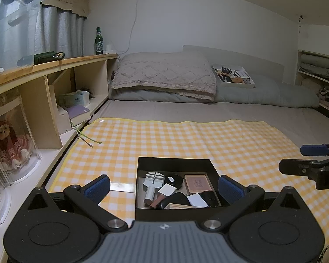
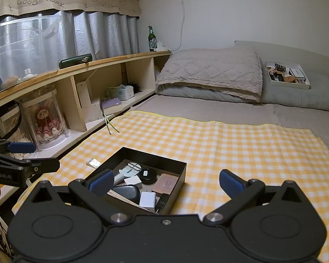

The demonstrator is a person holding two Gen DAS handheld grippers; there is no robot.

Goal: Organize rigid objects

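Observation:
A black open box (image 1: pixel 174 162) sits on the yellow checked cloth (image 1: pixel 186 140), also in the right wrist view (image 2: pixel 155 157). It holds several small rigid items: a pink case (image 1: pixel 196 183), a round black tin (image 1: pixel 173 180), white blocks (image 1: pixel 197 200), a white tool (image 1: pixel 152 182). My left gripper (image 1: pixel 164 186) is open and empty, its fingers either side of the box's near half. My right gripper (image 2: pixel 166 180) is open and empty, over the box's right side; it also shows in the left wrist view (image 1: pixel 296 160).
A white tray (image 1: pixel 232 76) of small items rests on the grey bedding by the pillow (image 1: pixel 164 74). A wooden shelf (image 1: pixel 48 65) runs along the left with a green bottle (image 1: pixel 99 41), a clear bin (image 1: pixel 13 26) and boxed dolls (image 1: pixel 11 140).

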